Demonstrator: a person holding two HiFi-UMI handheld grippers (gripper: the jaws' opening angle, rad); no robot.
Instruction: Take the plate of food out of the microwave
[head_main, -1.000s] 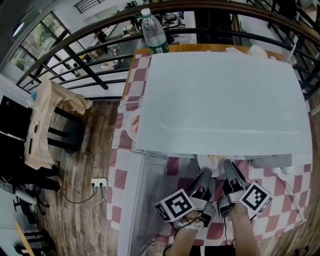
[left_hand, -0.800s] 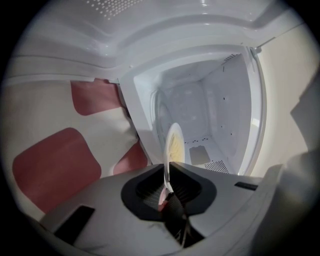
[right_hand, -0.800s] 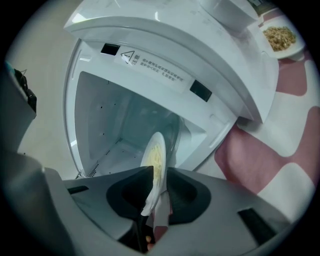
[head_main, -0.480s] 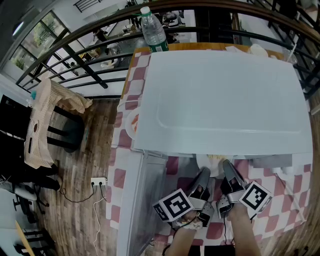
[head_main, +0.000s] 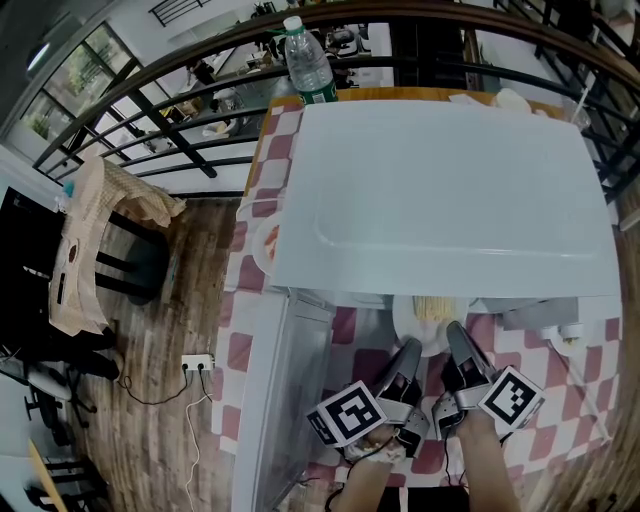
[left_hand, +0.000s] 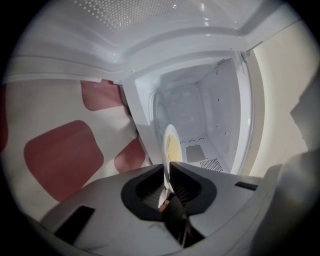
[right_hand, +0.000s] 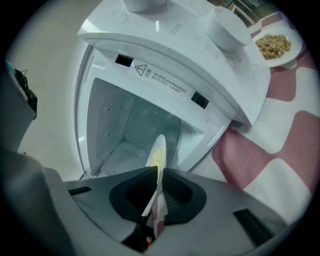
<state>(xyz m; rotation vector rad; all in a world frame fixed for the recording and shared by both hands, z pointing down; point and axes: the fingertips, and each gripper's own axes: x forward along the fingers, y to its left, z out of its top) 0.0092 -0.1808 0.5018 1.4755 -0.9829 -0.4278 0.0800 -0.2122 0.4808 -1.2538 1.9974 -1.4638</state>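
Observation:
The white microwave (head_main: 440, 190) stands on a red-and-white checked tablecloth, its door (head_main: 285, 400) swung open at the left. A white plate with yellow food (head_main: 425, 318) sticks out from under the microwave's front edge. My left gripper (head_main: 410, 352) is shut on the plate's near rim. My right gripper (head_main: 455, 340) has just closed on the same rim beside it. The left gripper view shows the plate (left_hand: 171, 145) edge-on between the pads (left_hand: 176, 172), the empty cavity (left_hand: 200, 115) behind. In the right gripper view the plate (right_hand: 157, 150) is likewise pinched in the right gripper (right_hand: 161, 172).
A water bottle (head_main: 308, 65) stands behind the microwave. Another plate (head_main: 266, 245) lies at its left side, and a small dish of food (right_hand: 274, 46) at its right. A draped chair (head_main: 95, 240) and a railing are off the table's left.
The plate shows further out from under the microwave's front edge than a second ago. Both grippers sit slightly nearer to me on its rim.

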